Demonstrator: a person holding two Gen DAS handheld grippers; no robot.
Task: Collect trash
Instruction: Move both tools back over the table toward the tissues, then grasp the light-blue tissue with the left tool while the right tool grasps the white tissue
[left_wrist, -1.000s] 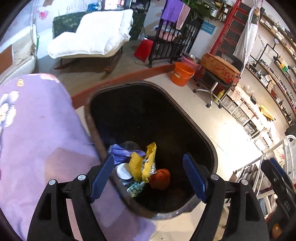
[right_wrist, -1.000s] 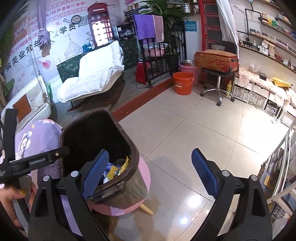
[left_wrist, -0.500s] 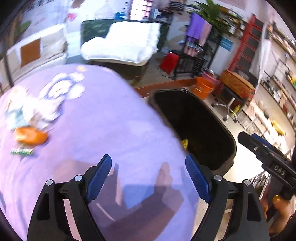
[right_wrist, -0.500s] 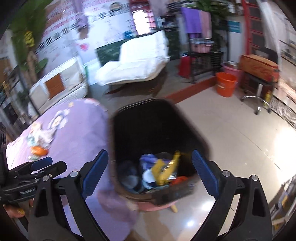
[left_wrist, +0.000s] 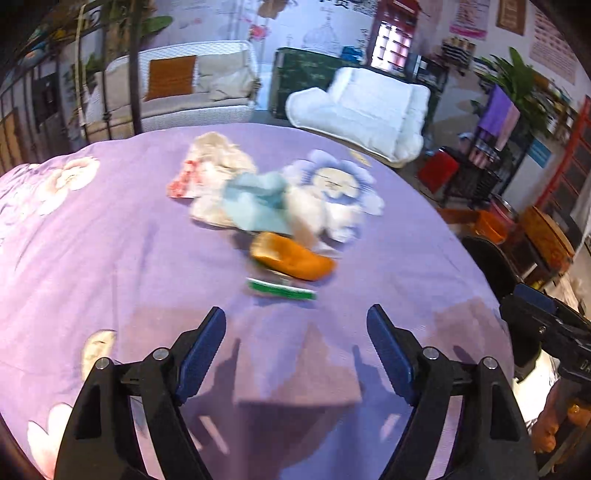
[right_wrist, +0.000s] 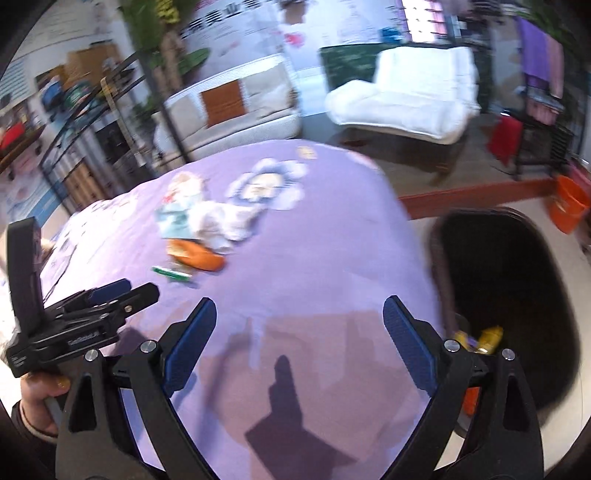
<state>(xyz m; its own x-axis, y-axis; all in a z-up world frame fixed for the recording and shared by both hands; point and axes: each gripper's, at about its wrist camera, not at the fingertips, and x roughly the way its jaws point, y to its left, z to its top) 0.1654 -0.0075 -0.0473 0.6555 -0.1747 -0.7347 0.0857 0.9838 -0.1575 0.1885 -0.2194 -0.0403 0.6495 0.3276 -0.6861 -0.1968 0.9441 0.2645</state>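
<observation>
Purple flowered cloth covers the round bench (left_wrist: 110, 258), and the trash sits in a loose heap near its middle: an orange peel-looking piece (left_wrist: 291, 258) with a small green wrapper (left_wrist: 282, 290) just in front of it, plus crumpled white tissue (left_wrist: 221, 158) and a pale blue-green crumpled bit (left_wrist: 258, 201) behind it, all a bit blurry so I can't tell exactly what each one is. Left tongs (left_wrist: 295, 343) hang over the cloth short of the heap, jaws spread wide and closing a little, with nothing between them. Right tongs (right_wrist: 297, 332) are spread wide too and empty, over the cloth at the near edge. Off to the right of the bench is the dark trash bin (right_wrist: 517, 258), with some yellow scraps (right_wrist: 484, 338) showing inside, low near the right tongs' finger. From the right wrist view the left tongs show up at the left edge, gripped by a hand (right_wrist: 37, 398). Further back there's a white lounge chair (left_wrist: 362, 110), a white sofa with an orange cushion (left_wrist: 177, 88), and an orange bucket (right_wrist: 567, 206) on the floor.
</observation>
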